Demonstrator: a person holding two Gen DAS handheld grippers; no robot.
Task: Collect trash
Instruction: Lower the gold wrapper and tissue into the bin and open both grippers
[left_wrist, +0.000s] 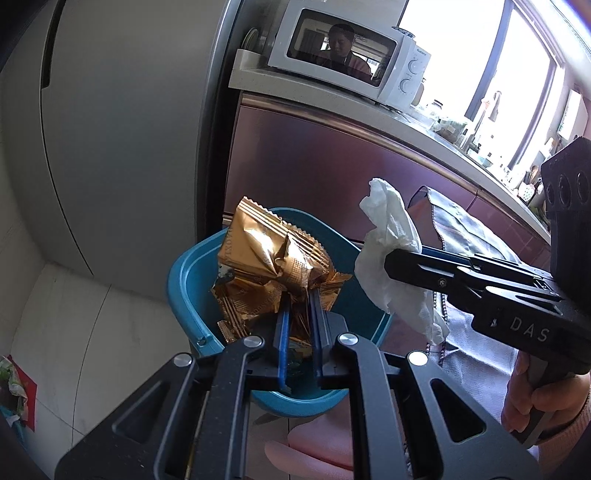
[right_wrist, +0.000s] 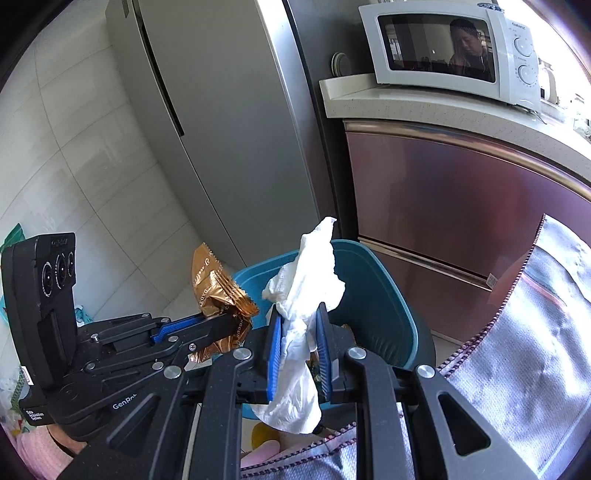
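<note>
A crumpled gold foil wrapper hangs over the mouth of a blue plastic bin, and my left gripper is shut on its lower end. Just to the right, my right gripper is shut on a white crumpled tissue above the bin's right rim. In the right wrist view the tissue runs between the blue pads of the right gripper, above the bin. The left gripper comes in from the left with the wrapper. The bin's bottom is mostly hidden.
A grey fridge stands behind the bin on the left. To its right is a maroon cabinet with a white microwave on its counter. A silvery cloth hangs at the right. White floor tiles spread to the left.
</note>
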